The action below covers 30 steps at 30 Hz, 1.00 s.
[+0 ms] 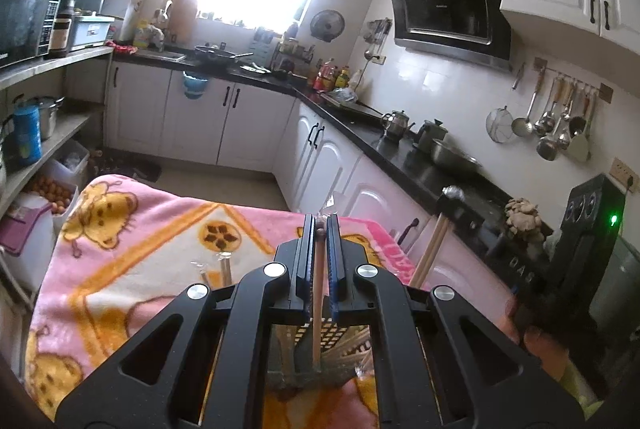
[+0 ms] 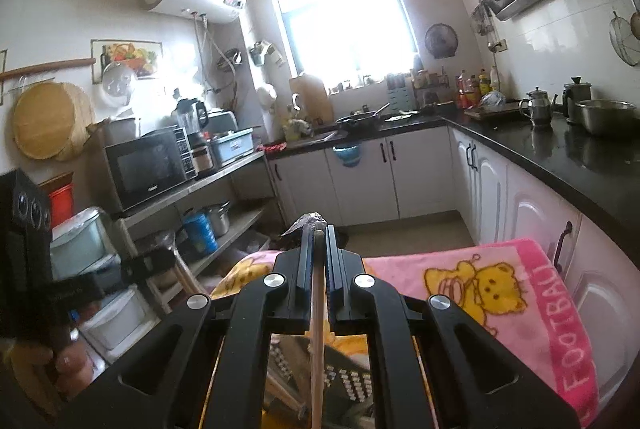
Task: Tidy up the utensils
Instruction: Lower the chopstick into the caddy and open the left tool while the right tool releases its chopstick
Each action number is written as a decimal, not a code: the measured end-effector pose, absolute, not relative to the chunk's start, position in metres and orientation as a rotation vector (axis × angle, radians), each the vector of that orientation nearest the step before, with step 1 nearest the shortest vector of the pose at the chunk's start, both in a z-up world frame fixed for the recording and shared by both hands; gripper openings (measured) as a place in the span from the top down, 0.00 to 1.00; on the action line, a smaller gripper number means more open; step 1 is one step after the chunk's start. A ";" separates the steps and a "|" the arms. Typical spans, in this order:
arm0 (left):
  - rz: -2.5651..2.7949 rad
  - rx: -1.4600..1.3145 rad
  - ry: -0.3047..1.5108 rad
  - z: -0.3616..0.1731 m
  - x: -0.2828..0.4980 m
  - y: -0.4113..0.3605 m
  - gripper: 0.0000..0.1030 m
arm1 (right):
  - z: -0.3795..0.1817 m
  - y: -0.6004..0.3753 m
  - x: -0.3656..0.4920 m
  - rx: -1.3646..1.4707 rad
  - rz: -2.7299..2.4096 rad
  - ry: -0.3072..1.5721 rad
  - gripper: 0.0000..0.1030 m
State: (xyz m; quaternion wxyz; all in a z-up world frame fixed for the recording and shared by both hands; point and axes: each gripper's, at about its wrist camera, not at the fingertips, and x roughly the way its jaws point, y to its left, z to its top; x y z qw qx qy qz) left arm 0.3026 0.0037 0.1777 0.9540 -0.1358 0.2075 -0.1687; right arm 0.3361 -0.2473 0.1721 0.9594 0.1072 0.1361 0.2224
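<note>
each gripper is closed on one thin wooden stick, probably a chopstick. in the left wrist view the left gripper (image 1: 321, 225) pinches its chopstick (image 1: 318, 309) near the upper end, and the stick hangs down between the fingers toward a perforated utensil holder (image 1: 340, 333) just below, where other pale sticks lie fanned. in the right wrist view the right gripper (image 2: 319, 231) clamps its own chopstick (image 2: 317, 341) the same way, above a dark slotted holder (image 2: 348, 381).

to do this step well, i think each stick should stay vertical and be guided straight over the holder's opening before the jaws loosen, so the lower tip does not catch the rim (the two hands are close, so they should not cross).

the sticks look light brown, smooth, slim and straight; something small and shiny sits at the top of each, too blurred to name. beyond the grippers lies a pink blanket (image 2: 500, 289) with yellow bears.
</note>
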 end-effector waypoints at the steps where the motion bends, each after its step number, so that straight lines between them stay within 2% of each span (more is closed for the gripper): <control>1: -0.340 -0.272 0.423 0.175 0.304 0.002 0.99 | 0.170 -0.248 0.338 0.219 0.447 0.271 0.94; 30: -0.302 -0.146 0.496 0.102 0.321 -0.028 0.99 | 0.090 -0.217 0.357 0.146 0.256 0.182 0.94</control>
